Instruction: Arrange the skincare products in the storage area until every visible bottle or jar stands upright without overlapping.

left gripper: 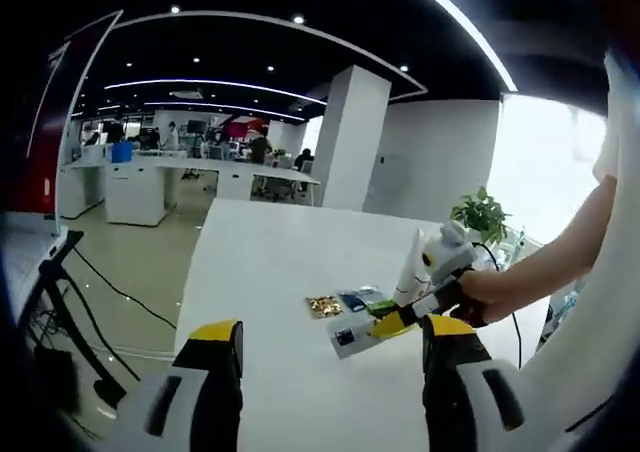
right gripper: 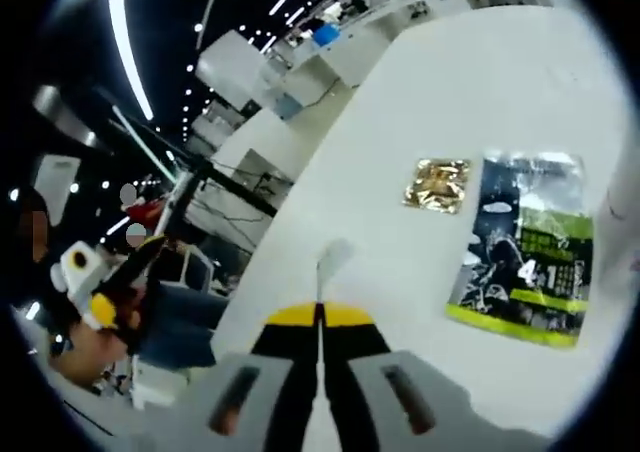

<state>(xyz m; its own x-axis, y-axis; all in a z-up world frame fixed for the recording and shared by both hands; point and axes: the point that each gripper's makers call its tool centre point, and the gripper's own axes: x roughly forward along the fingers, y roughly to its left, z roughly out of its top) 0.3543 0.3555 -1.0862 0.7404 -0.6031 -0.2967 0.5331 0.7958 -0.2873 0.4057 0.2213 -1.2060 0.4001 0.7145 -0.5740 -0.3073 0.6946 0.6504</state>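
**Right gripper closest to the flat sachets**

The right gripper [right gripper: 320, 317] is seen with its jaws pressed together, holding nothing that can be made out. The dark-and-green sachet [right gripper: 520, 257] lies flat just ahead to its right, long axis along the jaws, beside a small gold packet [right gripper: 438, 185]. The left gripper [left gripper: 330, 347] is held wide apart, farther back. The white desk [left gripper: 270, 252] stands in an open office.
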